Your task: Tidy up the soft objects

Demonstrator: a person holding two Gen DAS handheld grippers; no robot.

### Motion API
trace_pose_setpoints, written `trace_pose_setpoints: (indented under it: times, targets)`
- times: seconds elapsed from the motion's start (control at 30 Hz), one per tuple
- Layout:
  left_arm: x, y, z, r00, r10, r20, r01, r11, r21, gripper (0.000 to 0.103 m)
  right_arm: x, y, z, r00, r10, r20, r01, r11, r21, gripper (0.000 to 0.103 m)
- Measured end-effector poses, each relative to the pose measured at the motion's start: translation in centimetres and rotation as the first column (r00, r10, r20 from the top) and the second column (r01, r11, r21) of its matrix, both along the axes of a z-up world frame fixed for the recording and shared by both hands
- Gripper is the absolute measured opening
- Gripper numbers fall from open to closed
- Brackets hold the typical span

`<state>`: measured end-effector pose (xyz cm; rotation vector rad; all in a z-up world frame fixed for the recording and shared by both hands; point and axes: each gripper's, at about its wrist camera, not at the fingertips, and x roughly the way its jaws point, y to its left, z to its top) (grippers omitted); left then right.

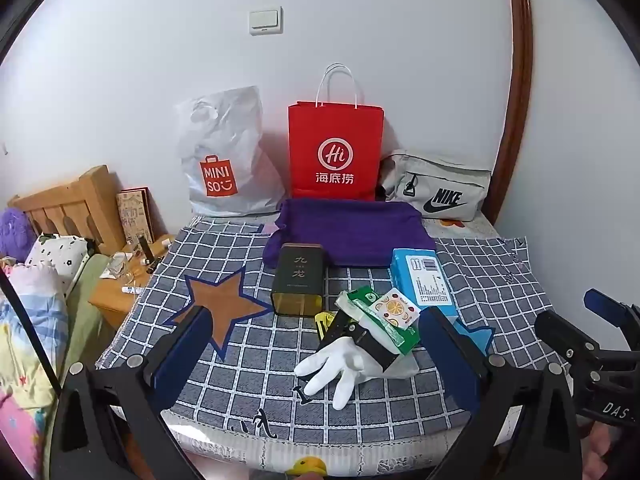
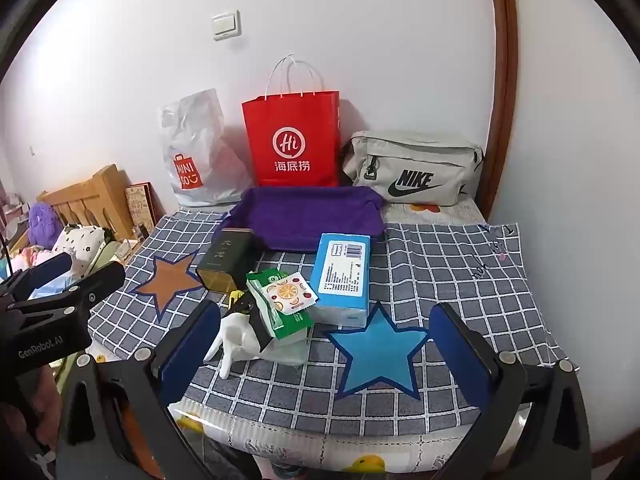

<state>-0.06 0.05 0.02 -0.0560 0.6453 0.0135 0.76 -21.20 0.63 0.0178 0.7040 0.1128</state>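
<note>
**Soft things lying on the checked cloth**

A white glove [image 1: 340, 368] is lying flat at lower centre of the left view, fingers spreading toward the lower left. A green packet [image 1: 380, 320] with a fruit-print sachet [image 1: 396, 310] on it is resting partly over the glove's cuff. A folded purple towel [image 1: 352, 228] is lying mid-frame, and a blue tissue pack [image 1: 424, 280] is sitting right of centre.

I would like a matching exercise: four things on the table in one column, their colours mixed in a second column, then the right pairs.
Things:
1. glove
2. paper bag
3. towel
4. tissue pack

Colours:
A. purple
B. light blue
C. white
D. red

Pairs: 1-C, 2-D, 3-A, 4-B
</note>
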Motion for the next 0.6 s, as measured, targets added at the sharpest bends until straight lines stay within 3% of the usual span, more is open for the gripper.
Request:
trace_pose_setpoints:
  times: [0.6]
  targets:
    - [-0.4,-0.2,0.5,1.000,-0.004,0.005,0.004,1.000,0.006,0.103,-0.3,-0.2,0.5,1.000,-0.007,-0.004,0.007,0.999,0.039,0.103]
